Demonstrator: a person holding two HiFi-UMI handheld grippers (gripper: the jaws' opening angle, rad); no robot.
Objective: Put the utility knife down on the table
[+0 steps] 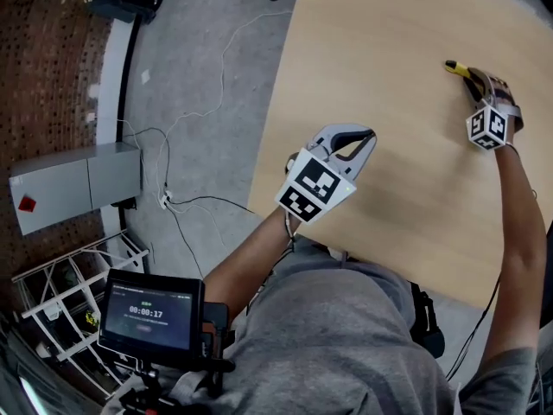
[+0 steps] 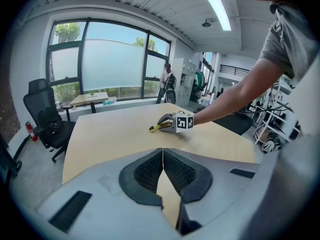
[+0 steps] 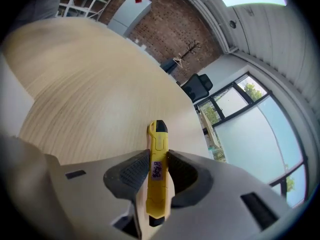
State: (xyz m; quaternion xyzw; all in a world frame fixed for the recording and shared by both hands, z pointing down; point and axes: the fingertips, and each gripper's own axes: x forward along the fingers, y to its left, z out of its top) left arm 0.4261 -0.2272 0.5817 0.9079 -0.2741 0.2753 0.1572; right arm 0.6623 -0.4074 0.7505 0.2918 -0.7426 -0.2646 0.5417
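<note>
Utility knife (image 3: 156, 176), yellow with a black nose, is pinched between the pads of the right gripper (image 3: 154, 159), clamped on both flat sides around the middle of the handle. Its long axis runs straight ahead along the jaws: the black nose pokes out past the fingertips, and the tail sits back between the jaw bodies. Below and ahead of it lies the bare wooden table (image 3: 85, 99). From the left gripper view the knife (image 2: 156, 128) looks very low, nose close to the wood, but I can't tell whether it touches. So by my reading the set-down is near: lower it the last bit and let the jaws part. The left gripper (image 2: 162, 151) is pressed together, tips meeting, nothing between them. In the head view it hangs over the near table edge, well apart from the knife, so the right hand is plainly the one to do this. I can't see whether a blade is out, and the small purple label on the handle is too small to read.
</note>
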